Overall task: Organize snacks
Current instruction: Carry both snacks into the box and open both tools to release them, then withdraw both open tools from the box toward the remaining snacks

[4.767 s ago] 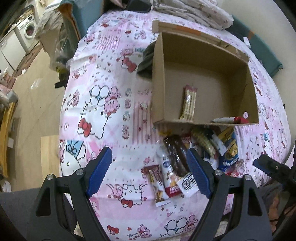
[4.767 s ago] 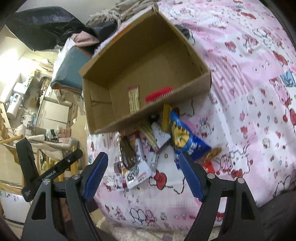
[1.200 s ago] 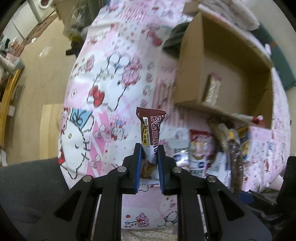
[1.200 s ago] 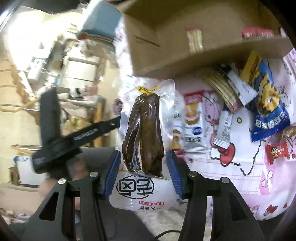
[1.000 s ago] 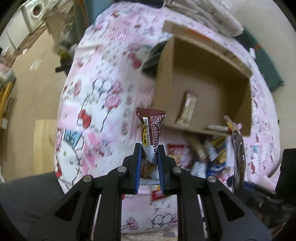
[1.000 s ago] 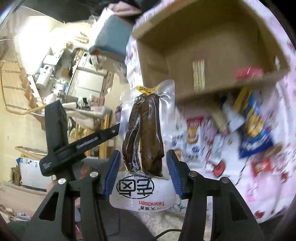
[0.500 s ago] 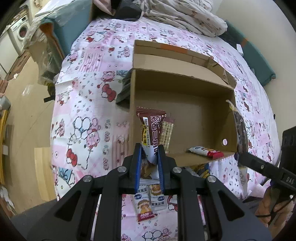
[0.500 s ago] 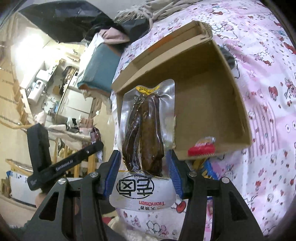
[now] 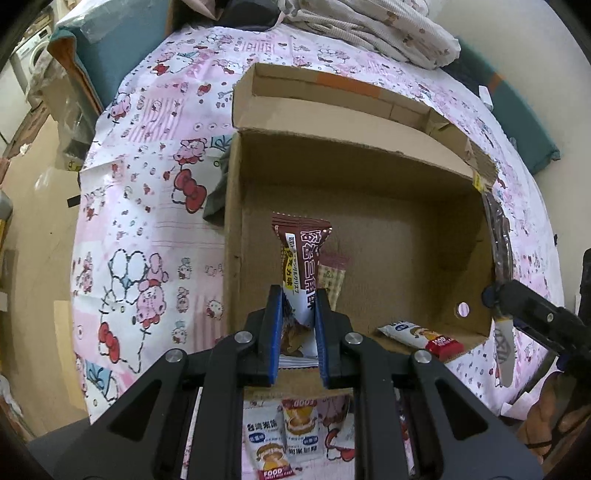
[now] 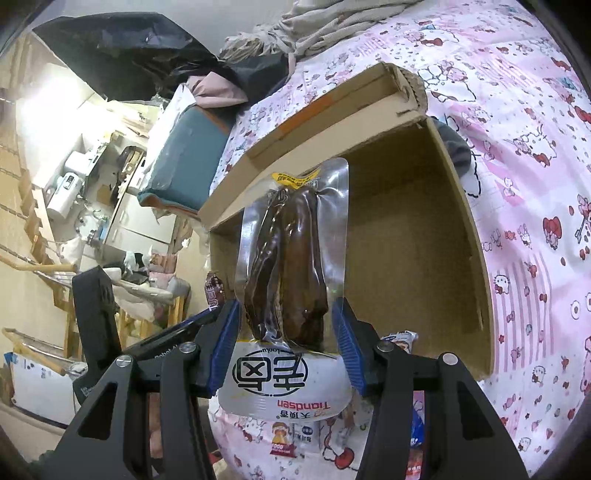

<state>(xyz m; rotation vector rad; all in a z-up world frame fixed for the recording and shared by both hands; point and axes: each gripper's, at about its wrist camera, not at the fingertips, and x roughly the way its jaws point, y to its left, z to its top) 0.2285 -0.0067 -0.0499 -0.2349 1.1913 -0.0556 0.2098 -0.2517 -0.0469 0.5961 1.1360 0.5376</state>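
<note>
Snacks: two are held in the air over the cardboard box (image 9: 369,236), more lie in and in front of it.
Cardboard box: open-topped, lying on the pink cartoon-print bedsheet (image 9: 147,192), its flap folded out on the far side.
Left gripper (image 9: 297,332): clamped tight on the brown chocolate wafer bar (image 9: 301,258), pinching its lower end; the bar stands upright over the box's near wall.
Right gripper (image 10: 288,347): jaws partway apart, pressing both edges of the clear vacuum pack of dark meat (image 10: 291,266); the pack stands upright over the box's near edge. In the left view it shows edge-on at the box's right wall.
Inside the box: a checked beige biscuit pack (image 9: 332,275) on the floor just behind the wafer bar; a red-and-white snack packet (image 9: 424,338) against the near wall, toward the right corner.
In front of the box: two small white packets with blue labels (image 9: 280,439) on the sheet, partly hidden by the left gripper.
Beyond the box: rumpled bedding (image 9: 369,26) at the far end of the bed.
</note>
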